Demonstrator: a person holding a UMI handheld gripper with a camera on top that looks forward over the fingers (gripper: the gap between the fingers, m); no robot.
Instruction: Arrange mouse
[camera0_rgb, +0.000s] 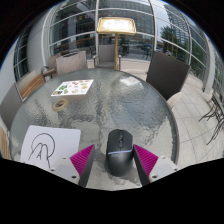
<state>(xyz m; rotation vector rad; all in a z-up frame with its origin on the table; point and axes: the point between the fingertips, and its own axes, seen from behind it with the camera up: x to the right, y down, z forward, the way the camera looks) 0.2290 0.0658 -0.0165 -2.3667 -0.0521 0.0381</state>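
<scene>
Magenta pads (83, 158) line the inner faces of the two fingers, which stand apart with the mouse (119, 150) between them. At the gripper (113, 163) the mouse fills most of the space from pad to pad; a thin gap seems to show at either side, so the fingers look open about it rather than pressing on it. Dark grey with a lighter strip down its middle, the mouse rests on the worktop (130, 105), a round glass one, with its length running from near to far.

To the left of the fingers, just beside the left one, a white sheet (43, 146) with a black line drawing lies flat on the glass. Farther off and to the left lies a second sheet (72, 87) printed with small coloured pictures. At the far right edge of the worktop stands a dark chair back (163, 72). Beyond the worktop a wooden sign stand (118, 30) rises before a glass-walled building.
</scene>
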